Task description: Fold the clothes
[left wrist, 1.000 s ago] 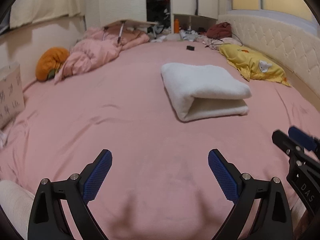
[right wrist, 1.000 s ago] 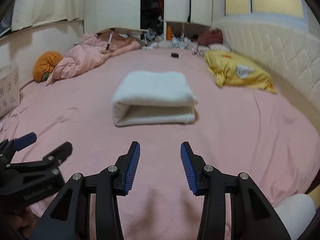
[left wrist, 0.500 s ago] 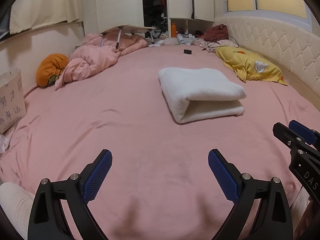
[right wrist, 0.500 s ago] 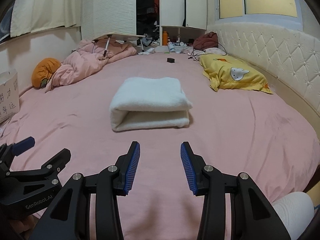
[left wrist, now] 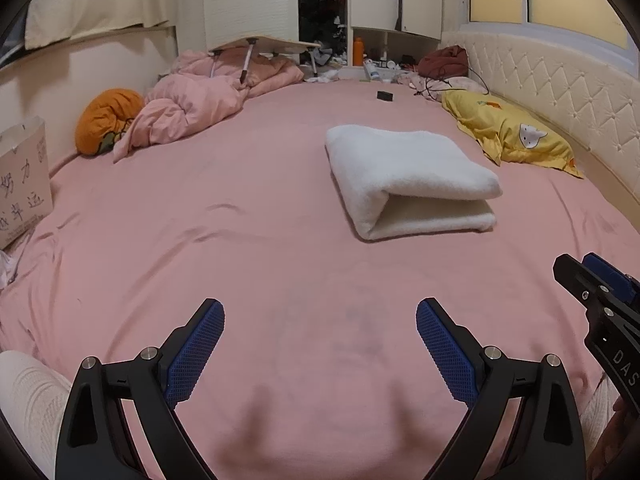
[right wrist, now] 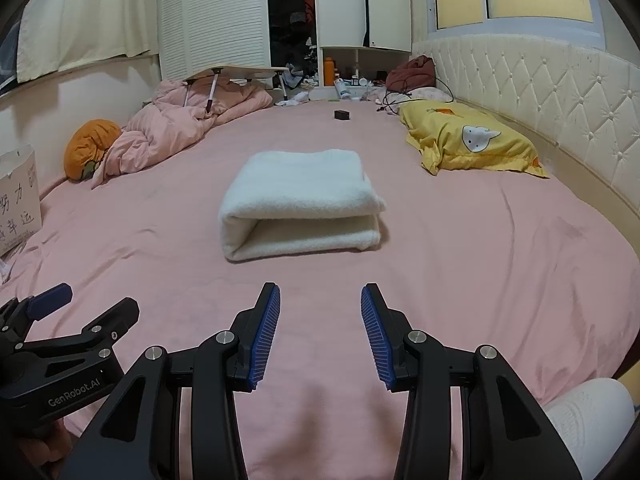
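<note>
1. The left tool (left wrist: 320,332) hangs low over the pink bed sheet (left wrist: 240,240) with its jaws spread wide and nothing between the blue pads; the right tool (right wrist: 320,320) sits beside it, jaws parted more narrowly, also empty.
2. The white folded garment (right wrist: 300,200) lies on the bed straight ahead of the right tool and well clear of its tips; from the left tool it sits ahead and off to the right (left wrist: 408,176).
3. It looks thick, fleecy and soft; I judge it light but bulky, likely to sag and unroll if lifted by one layer only.
4. The rounded fold runs down its left side, and the near face shows open layers with a gap between them; the loose edges lie to the right.
5. For a further fold, a sensible hold would be the two near corners, one per tool, pinching through all layers together; the plush pile should grip well against the ribbed pads, so slipping seems unlikely.
6. It already looks neatly folded, so it may only need squaring up.
7. The yellow pillow (right wrist: 468,144) lies farther ahead to the right, the crumpled pink quilt (right wrist: 180,128) farther ahead to the left; both are well apart from the garment.
</note>
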